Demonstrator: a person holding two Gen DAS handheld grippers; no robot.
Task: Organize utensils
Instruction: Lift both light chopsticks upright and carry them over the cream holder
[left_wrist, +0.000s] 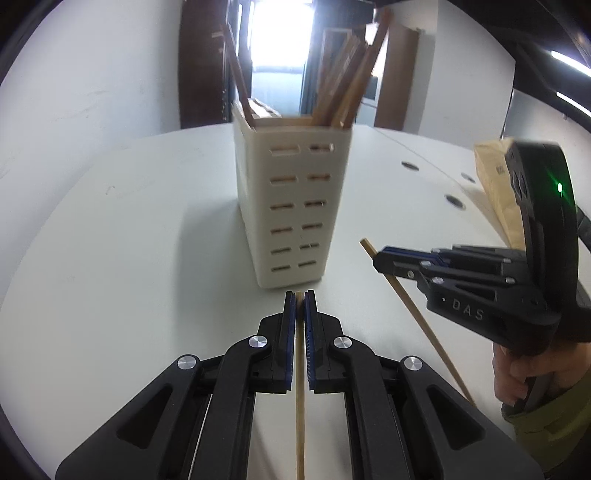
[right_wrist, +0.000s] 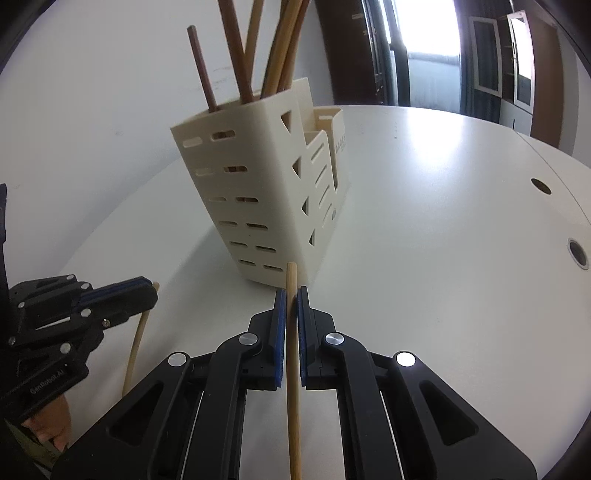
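Each chopstick is pinched and lifted just before the cream holder (right_wrist: 258, 192): the left gripper (left_wrist: 300, 306) clamps a pale chopstick (left_wrist: 300, 406), the right gripper (right_wrist: 291, 299) a darker chopstick (right_wrist: 293, 387). Next, I judge, tips must swing upright over the holder's crowded tall compartment. White counter (right_wrist: 424, 240), bright window behind.

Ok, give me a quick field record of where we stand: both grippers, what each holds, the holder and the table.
left gripper: shut on thin pale wooden chopstick
right gripper: shut on thicker tan wooden chopstick
holder: cream slotted plastic utensil caddy, upright, just ahead of both grippers
holder contents: brown and tan wooden sticks leaning in tall compartment
table: white round tabletop
both held chopsticks: not yet in holder
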